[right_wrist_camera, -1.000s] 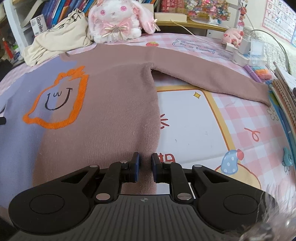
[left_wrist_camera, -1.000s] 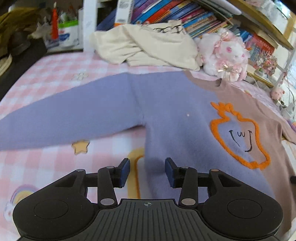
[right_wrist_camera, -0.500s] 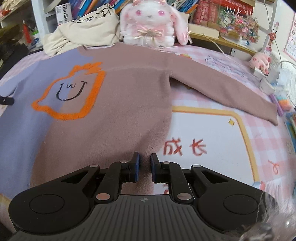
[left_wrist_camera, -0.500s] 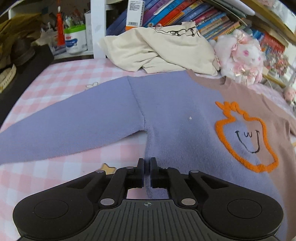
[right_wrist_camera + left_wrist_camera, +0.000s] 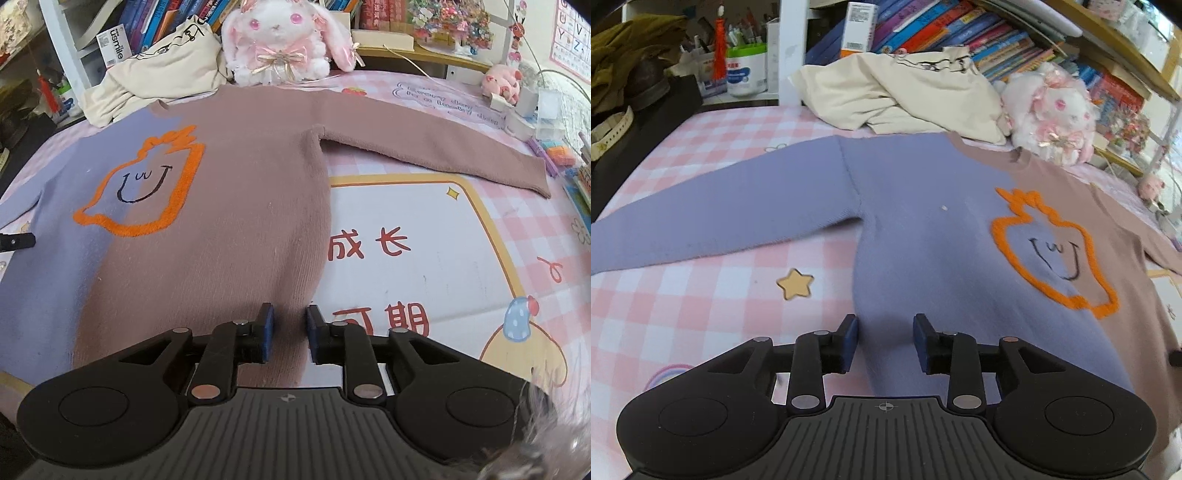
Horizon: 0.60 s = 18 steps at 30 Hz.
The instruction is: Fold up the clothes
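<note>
On the pink checked bed cover (image 5: 683, 295), a two-tone sweater (image 5: 923, 229) lies spread flat, front up, purple on 1 half and brown on the other, with an orange-outlined smiling figure (image 5: 144, 195) across the colour seam. In the left wrist view its purple sleeve (image 5: 720, 221) runs out toward 9 o'clock; in the right wrist view the brown sleeve (image 5: 424, 147) runs toward 2 o'clock. Beyond the neckline at 12 o'clock sit a crumpled cream garment (image 5: 905, 96) and a white-and-pink plush rabbit (image 5: 280, 40), in front of shelves of books (image 5: 960, 33).

The left gripper (image 5: 884, 338) sits at 6 o'clock over the purple hem corner. Its jaws are opening, a moderate gap showing, with a ridge of purple knit between the blue pads (image 5: 849, 343); whether the pads press on it cannot be told. The right gripper (image 5: 290, 332) sits over the brown hem near its right edge. Its jaws stand a little apart and are opening slightly, with brown fabric in the narrow gap; contact is likewise unclear.

Half a second earlier the left jaws were almost touching, pinched at the sweater's edge; now they are clearly apart. The right jaws show a gap slightly wider than before. In both views the sweater lies much as it did.
</note>
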Available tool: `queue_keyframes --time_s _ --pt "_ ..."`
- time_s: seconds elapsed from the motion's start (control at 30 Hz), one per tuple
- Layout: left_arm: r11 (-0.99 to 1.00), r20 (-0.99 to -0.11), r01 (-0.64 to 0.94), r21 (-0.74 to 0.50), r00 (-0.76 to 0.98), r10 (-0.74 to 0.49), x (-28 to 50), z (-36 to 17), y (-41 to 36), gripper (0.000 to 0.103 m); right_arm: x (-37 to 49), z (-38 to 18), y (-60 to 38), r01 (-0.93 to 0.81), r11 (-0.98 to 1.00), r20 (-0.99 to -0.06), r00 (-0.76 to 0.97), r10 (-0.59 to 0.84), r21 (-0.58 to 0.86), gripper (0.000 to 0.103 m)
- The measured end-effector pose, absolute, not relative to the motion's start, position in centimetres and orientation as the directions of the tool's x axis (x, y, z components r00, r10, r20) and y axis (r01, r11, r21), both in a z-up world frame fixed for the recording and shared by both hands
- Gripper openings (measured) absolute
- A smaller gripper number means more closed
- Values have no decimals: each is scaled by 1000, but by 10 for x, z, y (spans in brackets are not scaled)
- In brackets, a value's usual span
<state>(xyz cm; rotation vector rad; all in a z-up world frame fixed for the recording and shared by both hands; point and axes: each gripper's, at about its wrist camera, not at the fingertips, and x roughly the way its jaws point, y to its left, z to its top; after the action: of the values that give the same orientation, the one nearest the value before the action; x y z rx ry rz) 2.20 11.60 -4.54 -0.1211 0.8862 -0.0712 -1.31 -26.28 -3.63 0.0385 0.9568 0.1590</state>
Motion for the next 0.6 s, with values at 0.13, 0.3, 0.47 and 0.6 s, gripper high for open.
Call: queue_keyframes --time_s 0.13,0.3,0.47,0.6 --pt "993 -774 -6 -118 627 -88 25 -44 121 6 -14 -38 -254 -135 989 -800 586 126 56 13" --pt "990 -765 -26 -139 638 -91 29 -46 130 6 -8 -41 -247 -142 990 -780 617 102 17 13" --pt "991 -763 -11 -136 639 -98 29 -46 130 6 -9 -41 -249 -116 993 -780 619 91 23 13" --pt "990 -763 5 -143 636 -114 29 -45 133 6 -19 -40 -253 -92 994 -786 611 101 56 13"
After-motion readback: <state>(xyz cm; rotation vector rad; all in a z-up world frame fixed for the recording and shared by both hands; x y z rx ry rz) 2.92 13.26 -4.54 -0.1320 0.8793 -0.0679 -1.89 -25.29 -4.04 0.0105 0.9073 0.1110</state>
